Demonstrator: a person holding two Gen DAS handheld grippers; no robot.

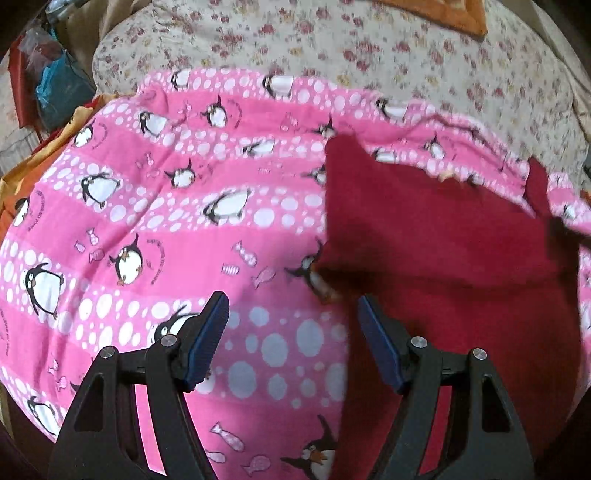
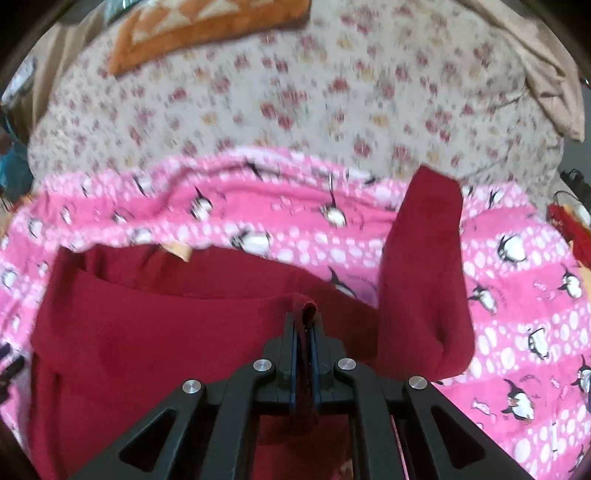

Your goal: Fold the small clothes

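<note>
Meanwhile the right gripper (image 2: 304, 325) pinched a fold of the red garment (image 2: 147, 332) between closed fingers; the left gripper (image 1: 291, 325) gaped wide, empty, above the pink penguin blanket (image 1: 166, 221)

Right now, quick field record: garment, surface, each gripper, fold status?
garment: dark red garment, spread on the blanket, one sleeve-like part sticking out to the side
surface: pink penguin blanket over a floral bedcover
left gripper: jaws wide apart, empty, over the blanket beside the garment's edge
right gripper: jaws shut on a fold of the red fabric
background: orange patterned cloth at the far end
fold status: partly folded at most; image blurred
</note>
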